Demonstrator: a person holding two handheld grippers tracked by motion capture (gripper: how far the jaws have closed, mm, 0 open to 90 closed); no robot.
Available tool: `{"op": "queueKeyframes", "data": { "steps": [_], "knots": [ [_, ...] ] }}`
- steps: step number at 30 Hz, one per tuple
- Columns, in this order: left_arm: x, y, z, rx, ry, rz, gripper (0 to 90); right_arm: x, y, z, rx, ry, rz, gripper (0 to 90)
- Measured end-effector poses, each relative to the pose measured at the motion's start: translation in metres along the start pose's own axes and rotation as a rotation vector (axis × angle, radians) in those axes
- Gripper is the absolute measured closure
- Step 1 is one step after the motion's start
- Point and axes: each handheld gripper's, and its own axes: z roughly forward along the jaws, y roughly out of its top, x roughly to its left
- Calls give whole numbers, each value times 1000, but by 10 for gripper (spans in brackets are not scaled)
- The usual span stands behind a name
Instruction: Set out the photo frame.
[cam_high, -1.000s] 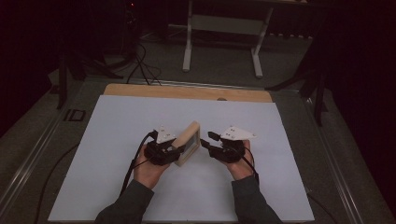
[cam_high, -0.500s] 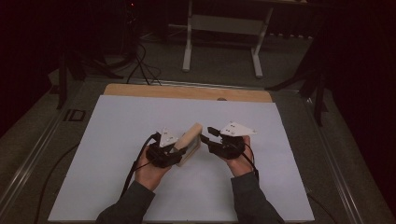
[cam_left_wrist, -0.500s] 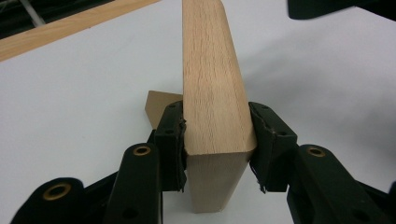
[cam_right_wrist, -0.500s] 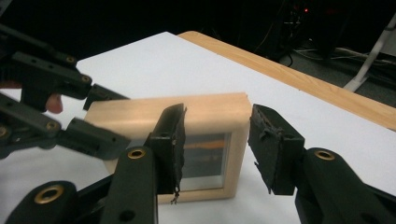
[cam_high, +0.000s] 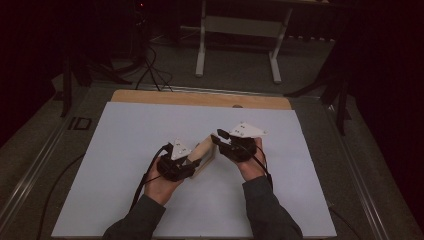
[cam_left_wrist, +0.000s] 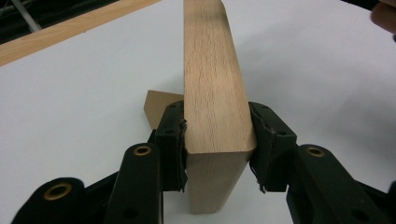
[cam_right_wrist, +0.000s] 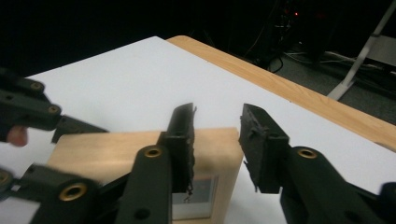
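- One table (cam_high: 130, 120), white-topped, with a bare wooden strip (cam_high: 200, 98) along the far edge; dark floor and a grey stand (cam_high: 239, 30) beyond.
- One wooden frame (cam_high: 204, 152), pale beech, held up off the white top near its middle, slanting between the two hands; long edge (cam_left_wrist: 212, 84) seen running away in the left gripper view, corner and glazed inner panel (cam_right_wrist: 194, 191) seen in the right gripper view.
- Left gripper (cam_high: 192, 162), at the near, lower end of the frame; black pads (cam_left_wrist: 173, 140) pressed to both faces of the frame's edge, clamped on the wood.
- Right gripper (cam_high: 218, 137), at the far, upper end; jaws just closing yet not gripping: one pad (cam_right_wrist: 183, 140) in front of the frame's face, the other standing past its outer corner with a clear gap, nothing pinched.
- Two hands behind the grippers, dark sleeves (cam_high: 265, 210) entering from the near edge.
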Motion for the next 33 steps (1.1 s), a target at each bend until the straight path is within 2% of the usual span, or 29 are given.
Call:
{"op": "queueKeyframes", "data": {
  "steps": [11,23,33],
  "knots": [
    [-1,-1,-1,3,-1,8,600,-1,10,20,15,-3,-12,893],
    [-1,-1,-1,3,1,15,599,-8,7,43,75,-24,13,899],
    [-2,-3,-1,-1,7,17,589,-7,5,46,91,-28,8,899]
  ]
}}
